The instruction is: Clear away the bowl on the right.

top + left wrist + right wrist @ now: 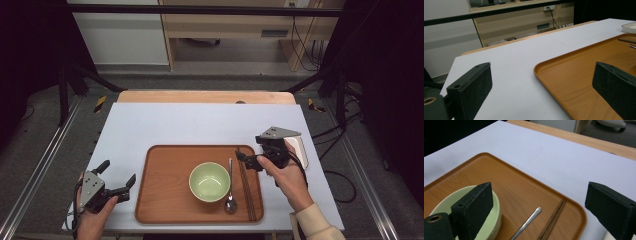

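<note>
A pale green bowl (209,181) stands in the middle of a wooden tray (165,200). To its right lie a metal spoon (230,187) and a pair of dark chopsticks (247,190), side by side on the tray. My right gripper (246,161) hovers over the tray's far right corner, above the chopsticks' far ends, open and holding nothing. In the right gripper view, the bowl (491,220), spoon handle (529,221) and chopsticks (552,220) lie below the wide jaws (539,186). My left gripper (118,173) rests open left of the tray, jaws empty (542,67).
A white rectangular dish (300,150) sits on the white table top (200,125) just right of my right hand; its edge (630,27) shows in the left gripper view. A wooden strip runs along the table's far edge. Black frame rails flank the table.
</note>
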Demonstrator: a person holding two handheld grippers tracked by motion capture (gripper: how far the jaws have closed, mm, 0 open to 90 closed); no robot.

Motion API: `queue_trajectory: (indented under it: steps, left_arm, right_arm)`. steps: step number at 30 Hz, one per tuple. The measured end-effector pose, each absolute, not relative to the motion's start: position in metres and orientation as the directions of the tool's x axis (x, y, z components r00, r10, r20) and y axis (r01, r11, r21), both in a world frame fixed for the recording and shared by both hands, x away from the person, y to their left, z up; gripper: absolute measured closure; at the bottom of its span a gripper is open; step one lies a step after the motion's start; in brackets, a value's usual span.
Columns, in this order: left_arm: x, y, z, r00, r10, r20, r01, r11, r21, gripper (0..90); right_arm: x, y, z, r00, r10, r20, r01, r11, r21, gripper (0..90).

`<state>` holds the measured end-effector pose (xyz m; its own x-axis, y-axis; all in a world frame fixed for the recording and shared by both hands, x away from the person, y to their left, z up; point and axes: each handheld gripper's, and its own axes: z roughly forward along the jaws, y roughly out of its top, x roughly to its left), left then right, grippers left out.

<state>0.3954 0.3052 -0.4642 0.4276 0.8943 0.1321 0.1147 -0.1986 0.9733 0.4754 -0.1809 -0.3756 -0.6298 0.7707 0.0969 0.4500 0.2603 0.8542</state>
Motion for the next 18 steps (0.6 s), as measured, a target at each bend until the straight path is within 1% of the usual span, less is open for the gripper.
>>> queue_trajectory:
  steps: [6,10,12,16,18]
  left_arm:
    - [0.395,0.304,-0.464,0.430,0.893,0.135,0.112,-0.201,0.973,2.5]
    - [0.395,0.305,-0.464,0.431,0.892,0.136,0.112,-0.202,0.973,2.4]
    - [0.395,0.305,-0.464,0.430,0.893,0.131,0.112,-0.197,0.974,2.4]
    - [0.396,0.306,-0.464,0.429,0.894,0.132,0.111,-0.198,0.974,2.4]
    - [0.396,0.306,-0.464,0.429,0.893,0.137,0.109,-0.202,0.973,2.4]
  right_arm:
    - [0.475,-0.206,-0.373,-0.574,0.816,0.069,0.450,0.244,0.859,13.2]
    - [0.477,-0.227,-0.375,-0.539,0.841,0.056,0.454,0.233,0.860,13.6]
    - [0.476,-0.237,-0.377,-0.521,0.852,0.047,0.452,0.229,0.862,14.3]
    - [0.476,-0.257,-0.384,-0.491,0.871,0.016,0.442,0.233,0.866,19.2]
    - [0.475,-0.268,-0.388,-0.481,0.877,0.008,0.446,0.237,0.863,20.1]
